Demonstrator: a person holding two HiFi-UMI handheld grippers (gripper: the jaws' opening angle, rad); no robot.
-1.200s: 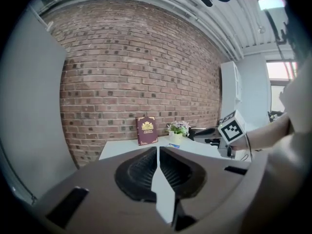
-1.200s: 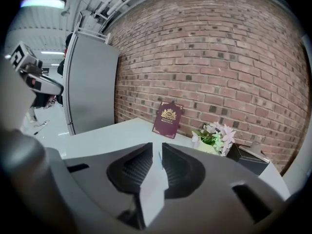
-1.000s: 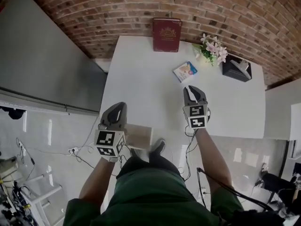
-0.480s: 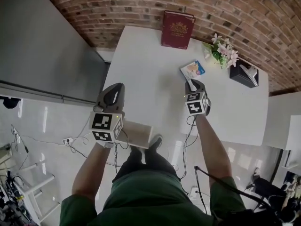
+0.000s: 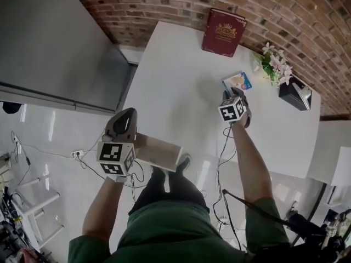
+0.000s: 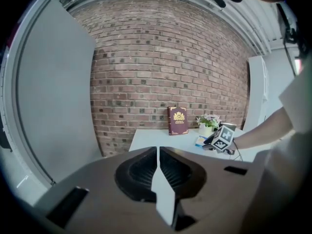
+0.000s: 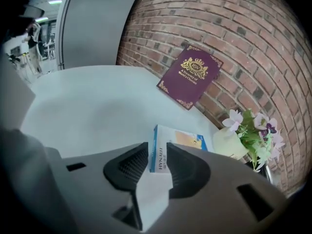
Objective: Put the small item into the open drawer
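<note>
Judging the small box (image 7: 187,139) light yet crushable, we hold our right claw (image 7: 157,152), jaws just opened, astride its narrow end near the far edge of the desk (image 5: 175,86); left claw (image 6: 158,152) closed.

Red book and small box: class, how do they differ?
The red book stands propped against the brick wall; the small box lies flat. The book is dark red with gold print; the box is white and blue. The book is larger than the box. Both rest on the white table.
</note>
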